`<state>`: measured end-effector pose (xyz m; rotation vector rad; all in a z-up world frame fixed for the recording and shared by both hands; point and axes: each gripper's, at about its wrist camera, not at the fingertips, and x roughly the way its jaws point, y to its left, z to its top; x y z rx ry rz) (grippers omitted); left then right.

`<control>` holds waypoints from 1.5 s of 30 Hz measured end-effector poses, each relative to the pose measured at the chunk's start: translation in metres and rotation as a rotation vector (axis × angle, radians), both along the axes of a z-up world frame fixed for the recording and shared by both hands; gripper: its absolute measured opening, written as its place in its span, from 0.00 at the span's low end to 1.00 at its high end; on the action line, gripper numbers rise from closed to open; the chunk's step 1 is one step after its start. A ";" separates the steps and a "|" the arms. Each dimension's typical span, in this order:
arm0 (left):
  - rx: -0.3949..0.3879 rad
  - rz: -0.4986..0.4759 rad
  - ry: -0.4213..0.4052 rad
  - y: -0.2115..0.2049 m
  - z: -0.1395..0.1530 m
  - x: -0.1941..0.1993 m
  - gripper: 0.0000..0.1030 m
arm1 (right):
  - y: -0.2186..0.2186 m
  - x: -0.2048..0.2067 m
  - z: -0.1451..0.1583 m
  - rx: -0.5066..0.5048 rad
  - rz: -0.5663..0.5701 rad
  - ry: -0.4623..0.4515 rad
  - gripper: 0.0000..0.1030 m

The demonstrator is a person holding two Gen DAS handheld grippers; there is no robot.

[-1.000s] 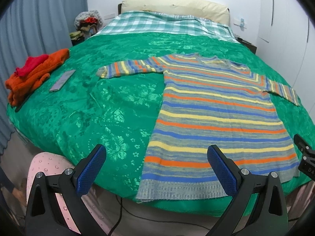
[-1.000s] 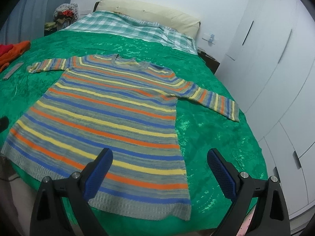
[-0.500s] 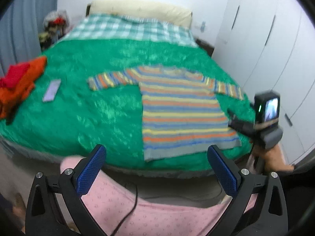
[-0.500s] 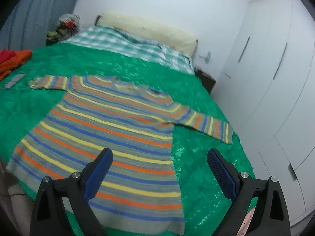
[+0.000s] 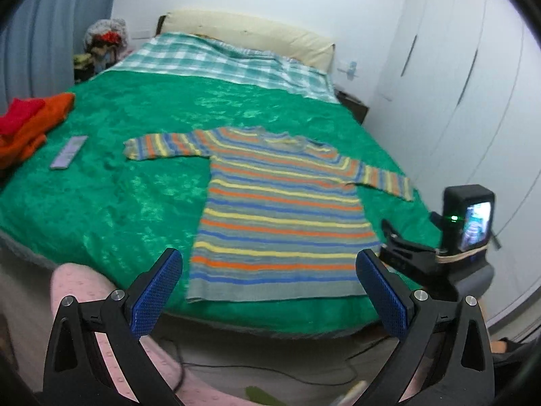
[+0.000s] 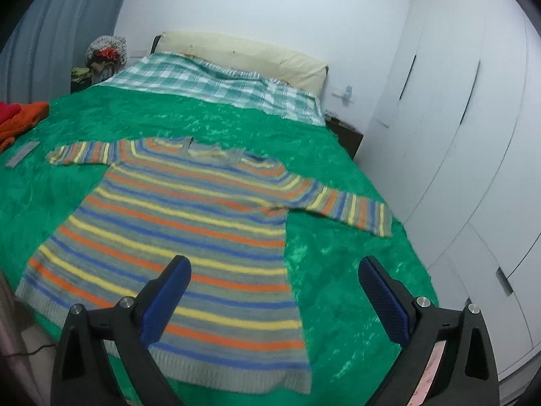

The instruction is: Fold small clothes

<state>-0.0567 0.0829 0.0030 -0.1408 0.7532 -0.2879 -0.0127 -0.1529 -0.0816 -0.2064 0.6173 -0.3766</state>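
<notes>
A small striped sweater [image 5: 280, 216] in grey, blue, orange and yellow lies flat and spread on the green bedspread [image 5: 135, 182], both sleeves stretched out sideways, hem toward me. My left gripper [image 5: 268, 291] hangs open off the foot of the bed, below the hem, touching nothing. In the left wrist view the right gripper's body [image 5: 436, 253] with its camera shows at the bed's right corner. My right gripper [image 6: 274, 299] is open above the lower right part of the sweater [image 6: 189, 233], holding nothing.
Orange and red clothes [image 5: 27, 125] are piled at the bed's left edge, with a flat grey remote-like item [image 5: 69, 151] beside them. A checked blanket [image 5: 216, 64] and pillow lie at the head. White wardrobe doors [image 6: 473, 155] stand right. A pink-clad leg [image 5: 81, 284] is below.
Both grippers have pulled back and up from the bed, so the sweater looks smaller and farther. The right gripper came into the left wrist view. The sweater has not moved.
</notes>
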 end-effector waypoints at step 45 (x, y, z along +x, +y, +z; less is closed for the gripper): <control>0.186 -0.052 -0.020 -0.030 -0.025 -0.011 1.00 | -0.007 0.006 -0.023 0.030 -0.014 0.068 0.95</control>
